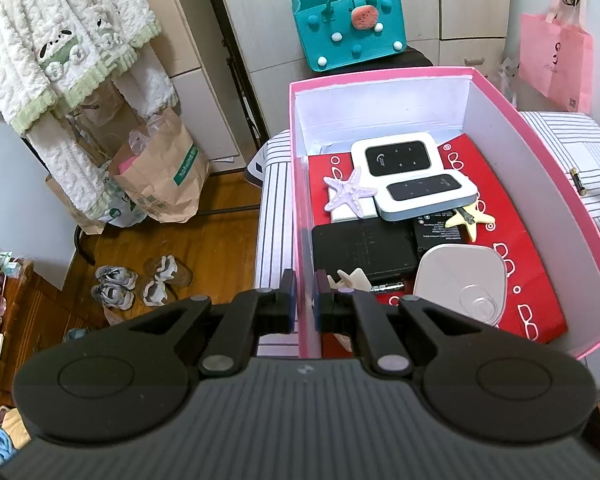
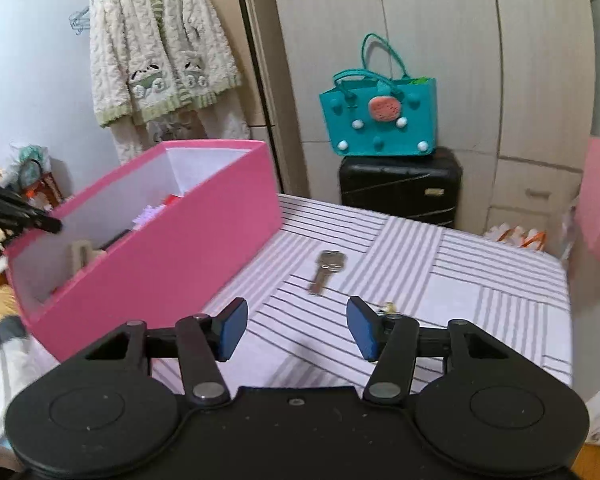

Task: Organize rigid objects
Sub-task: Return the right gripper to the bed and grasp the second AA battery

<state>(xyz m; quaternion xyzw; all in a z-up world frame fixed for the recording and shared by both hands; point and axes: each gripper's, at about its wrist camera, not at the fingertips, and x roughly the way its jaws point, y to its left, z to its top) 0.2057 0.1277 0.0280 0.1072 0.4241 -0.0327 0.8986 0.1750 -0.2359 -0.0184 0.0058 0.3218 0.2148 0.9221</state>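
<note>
A pink box [image 1: 539, 136] stands on the striped table [image 1: 276, 240]. It holds two white routers [image 1: 395, 154], a lilac starfish [image 1: 351, 192], a cream starfish [image 1: 469, 220], a black case [image 1: 363, 252], a white oval device [image 1: 459, 280] and a red card. My left gripper [image 1: 304, 304] is shut on the box's left wall near the front corner. In the right wrist view the box [image 2: 172, 256] is at the left. My right gripper [image 2: 296, 328] is open and empty above the table, just short of a metal key [image 2: 327, 266]. A small battery [image 1: 578, 180] lies right of the box.
A teal felt bag [image 2: 379, 116] sits on a black suitcase [image 2: 399, 188] behind the table. A pink paper bag [image 1: 555, 56] hangs at the right. Paper bags [image 1: 160, 176] and shoes [image 1: 140, 284] lie on the wooden floor at the left. A white cardigan [image 2: 160, 48] hangs by the wardrobe.
</note>
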